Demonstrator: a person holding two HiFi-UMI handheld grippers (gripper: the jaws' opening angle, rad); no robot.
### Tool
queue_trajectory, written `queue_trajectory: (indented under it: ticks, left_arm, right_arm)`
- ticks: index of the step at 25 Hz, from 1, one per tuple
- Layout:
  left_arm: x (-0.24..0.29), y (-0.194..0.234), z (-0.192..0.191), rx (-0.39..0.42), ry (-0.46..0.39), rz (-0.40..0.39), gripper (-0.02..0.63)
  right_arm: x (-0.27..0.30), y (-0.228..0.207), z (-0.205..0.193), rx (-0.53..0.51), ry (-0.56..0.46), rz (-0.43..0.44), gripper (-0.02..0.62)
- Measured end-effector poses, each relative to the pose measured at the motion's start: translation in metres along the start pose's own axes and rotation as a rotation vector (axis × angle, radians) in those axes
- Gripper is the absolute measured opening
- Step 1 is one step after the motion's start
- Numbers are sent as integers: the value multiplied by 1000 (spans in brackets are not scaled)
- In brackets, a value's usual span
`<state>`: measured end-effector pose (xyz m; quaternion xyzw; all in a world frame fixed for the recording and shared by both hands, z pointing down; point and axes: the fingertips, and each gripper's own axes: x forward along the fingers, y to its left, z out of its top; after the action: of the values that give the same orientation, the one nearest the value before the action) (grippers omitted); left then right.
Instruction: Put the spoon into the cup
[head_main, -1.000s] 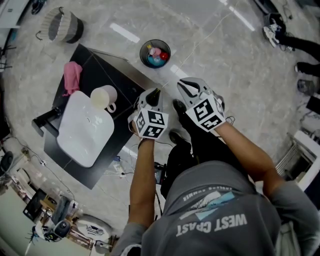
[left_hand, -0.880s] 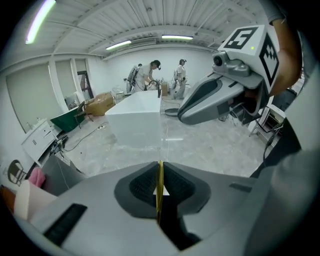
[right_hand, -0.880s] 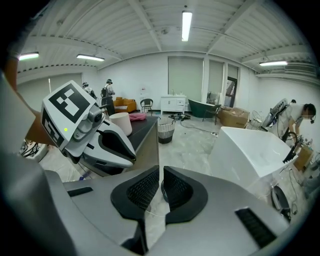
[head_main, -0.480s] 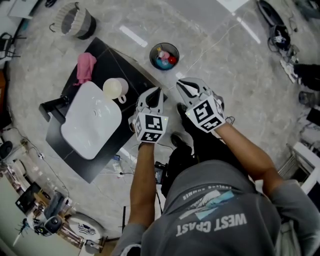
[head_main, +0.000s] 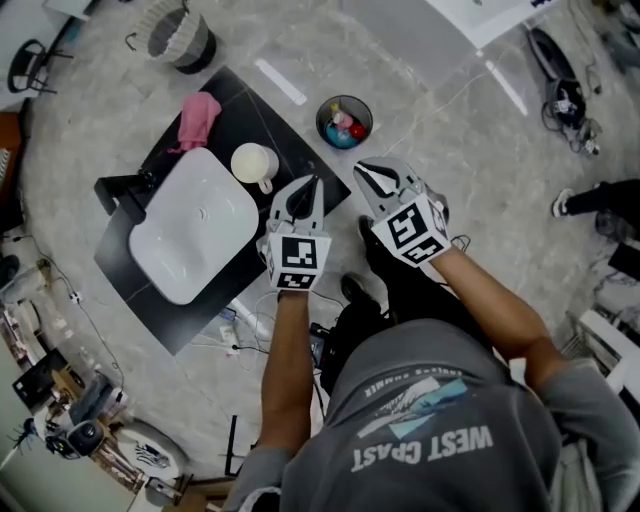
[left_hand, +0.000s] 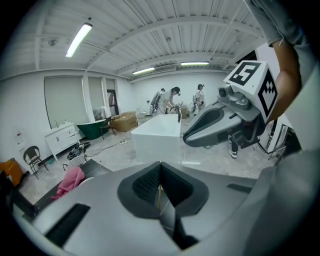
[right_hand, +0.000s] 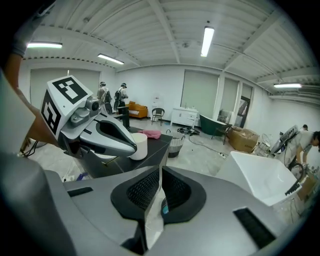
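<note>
My left gripper (head_main: 303, 193) is shut on a thin gold spoon handle (left_hand: 160, 196) that shows as a fine line between its pads. In the right gripper view a short gold length of the spoon (right_hand: 115, 160) sticks out under the left gripper (right_hand: 133, 147). The cream cup (head_main: 254, 162) stands upright on the black table (head_main: 296, 144), just left of the left gripper's tips; it shows again as the cup (right_hand: 139, 145). My right gripper (head_main: 374, 178) hangs beside the left one over the floor, shut on a clear plastic wrapper (right_hand: 152, 220).
A white basin (head_main: 193, 235) fills most of the table, with a pink cloth (head_main: 196, 119) at its far end. On the floor beyond stand a bowl of coloured items (head_main: 344, 121) and a grey basket (head_main: 180, 38). People stand far off in the room.
In the head view the table, cup and bowl have slid right and down towards the grippers. The left gripper's tips now lie closer to the cup. Both grippers stay side by side.
</note>
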<state>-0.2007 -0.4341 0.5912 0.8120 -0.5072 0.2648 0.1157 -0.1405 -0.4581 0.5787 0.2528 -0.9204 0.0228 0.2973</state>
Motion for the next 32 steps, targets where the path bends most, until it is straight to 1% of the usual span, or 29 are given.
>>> queue_trajectory:
  ticks: [7, 10, 19, 23, 32]
  left_arm:
    - [-45, 25, 17, -78, -85, 69, -2]
    - [-65, 37, 26, -92, -115, 101, -2]
    - [-115, 67, 47, -129, -201, 183, -2]
    - [-131, 78, 56, -150, -249, 197, -2]
    - [-146, 111, 68, -248, -370, 209, -2]
  right_arm:
    - [-2, 22, 35, -99, -50, 20, 35]
    - [-4, 31, 54, -147, -75, 35, 34]
    - [-6, 55, 98, -245, -137, 90, 32]
    - [-6, 64, 111, -264, -159, 105, 32]
    - [-5, 71, 126, -301, -173, 127, 32]
